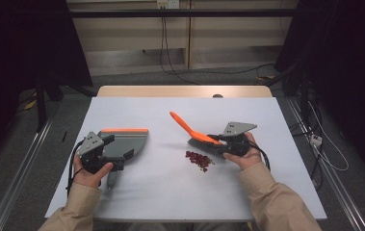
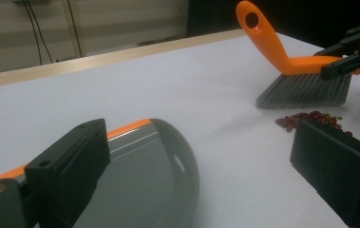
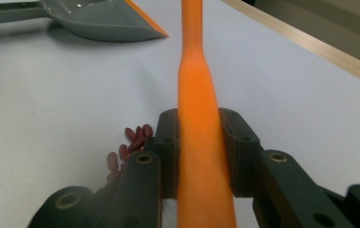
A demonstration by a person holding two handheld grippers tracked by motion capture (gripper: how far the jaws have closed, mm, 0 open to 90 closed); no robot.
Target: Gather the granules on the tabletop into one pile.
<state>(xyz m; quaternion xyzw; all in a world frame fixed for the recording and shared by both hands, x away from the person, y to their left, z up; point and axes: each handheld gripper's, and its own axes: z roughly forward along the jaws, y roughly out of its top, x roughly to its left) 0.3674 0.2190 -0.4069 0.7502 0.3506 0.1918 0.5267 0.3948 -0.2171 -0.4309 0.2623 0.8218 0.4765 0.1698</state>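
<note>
I had my right gripper [image 1: 217, 140] clenched on the brush [image 1: 195, 134], its bristles resting on the tabletop [image 1: 170, 192] just behind the beans [image 1: 199, 160], so a stroke could push them toward the dustpan [image 1: 124, 142]. My left gripper [image 1: 115, 153] was at the dustpan; I could not tell whether its jaws pressed on it. The brush's long axis ran from my jaws up and away from the beans, its handle tip pointing at the far edge.
</note>
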